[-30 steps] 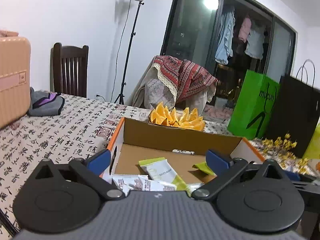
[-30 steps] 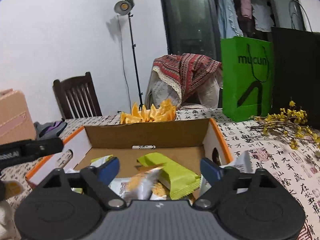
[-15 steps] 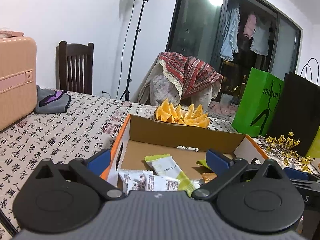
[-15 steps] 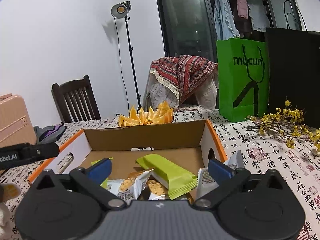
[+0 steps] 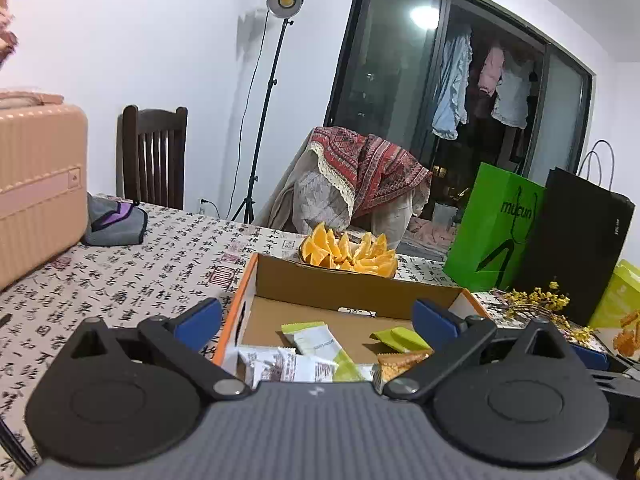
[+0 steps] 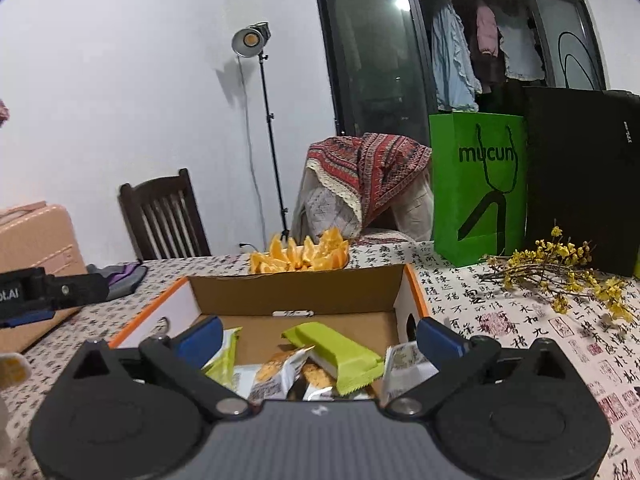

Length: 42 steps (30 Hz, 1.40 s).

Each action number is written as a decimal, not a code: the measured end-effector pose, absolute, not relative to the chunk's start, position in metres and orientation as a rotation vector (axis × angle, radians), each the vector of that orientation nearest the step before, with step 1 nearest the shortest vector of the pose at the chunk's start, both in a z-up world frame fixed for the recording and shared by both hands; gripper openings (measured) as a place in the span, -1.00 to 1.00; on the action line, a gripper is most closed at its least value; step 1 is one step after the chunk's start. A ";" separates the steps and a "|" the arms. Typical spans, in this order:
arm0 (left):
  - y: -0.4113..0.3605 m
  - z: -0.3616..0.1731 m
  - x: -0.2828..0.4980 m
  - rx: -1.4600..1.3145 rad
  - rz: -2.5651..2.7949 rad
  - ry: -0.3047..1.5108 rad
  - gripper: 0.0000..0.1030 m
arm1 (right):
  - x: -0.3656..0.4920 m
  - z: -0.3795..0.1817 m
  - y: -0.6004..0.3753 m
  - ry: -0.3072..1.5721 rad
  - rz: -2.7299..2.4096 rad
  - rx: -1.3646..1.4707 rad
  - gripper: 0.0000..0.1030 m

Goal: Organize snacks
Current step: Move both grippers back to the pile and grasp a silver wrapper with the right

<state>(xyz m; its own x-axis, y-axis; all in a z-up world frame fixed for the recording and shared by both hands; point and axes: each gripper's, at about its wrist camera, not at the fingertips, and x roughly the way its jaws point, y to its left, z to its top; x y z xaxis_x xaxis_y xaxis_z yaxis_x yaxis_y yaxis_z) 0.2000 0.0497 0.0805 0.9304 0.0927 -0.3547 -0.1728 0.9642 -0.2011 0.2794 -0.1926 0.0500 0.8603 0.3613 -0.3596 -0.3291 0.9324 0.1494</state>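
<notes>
Both tools have lifted and drawn back from the cardboard box (image 6: 296, 300), so more of its floor shows ahead of each than a second ago. The right tool (image 6: 318, 338) has just been opening its jaws; they now stand as wide as they go, with nothing pressed between the pads, and the snacks lie loose beneath and ahead of it. The orange-printed packet (image 6: 280, 374) that was blurred between its jaws a second ago now rests in the box, so I judge it has just been dropped there. The left tool (image 5: 316, 318) is likewise spread wide and empty. The task's snacks sit inside the box, directly ahead of both tools: a green bar (image 6: 340, 354) leans across the pile near the middle. The right view alone shows a white packet (image 6: 406, 362) near its right-hand finger, against the box's near right corner; whether it is inside I cannot tell. The left view alone shows two white wrappers (image 5: 288, 366) at the box's near wall and a pale green-ended packet (image 5: 316, 344) flat on the floor. It also shows a further yellow-green pack (image 5: 618, 296) far off to that tool's right on the tabletop (image 5: 120, 276), perhaps still to be gathered.
</notes>
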 end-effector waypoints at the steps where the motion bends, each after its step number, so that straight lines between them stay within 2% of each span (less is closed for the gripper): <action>1: 0.050 0.082 0.194 -0.227 0.139 0.346 1.00 | 0.274 0.051 -0.195 0.394 0.369 0.086 1.00; 14: 0.058 0.068 0.136 -0.225 0.167 0.404 1.00 | 0.215 0.032 -0.211 0.479 0.363 0.055 1.00; 17: 0.060 0.062 0.128 -0.227 0.167 0.434 1.00 | 0.218 0.020 -0.209 0.525 0.365 0.046 0.88; 27: 0.067 0.049 0.110 -0.227 0.201 0.476 1.00 | 0.235 -0.019 -0.183 0.671 0.349 -0.039 0.87; 28: 0.067 0.048 0.109 -0.228 0.201 0.479 1.00 | 0.235 -0.021 -0.181 0.679 0.349 -0.048 0.80; 31: 0.068 0.043 0.109 -0.212 0.204 0.492 1.00 | 0.233 -0.025 -0.183 0.680 0.351 -0.034 0.31; 33: 0.069 0.039 0.112 -0.215 0.208 0.510 1.00 | 0.234 -0.026 -0.185 0.685 0.346 -0.027 0.22; 35: 0.069 0.037 0.113 -0.219 0.206 0.518 1.00 | 0.232 -0.024 -0.188 0.683 0.360 -0.012 0.05; 42: 0.079 0.026 0.120 -0.172 0.251 0.546 1.00 | 0.204 -0.010 -0.211 0.560 0.336 0.061 -0.01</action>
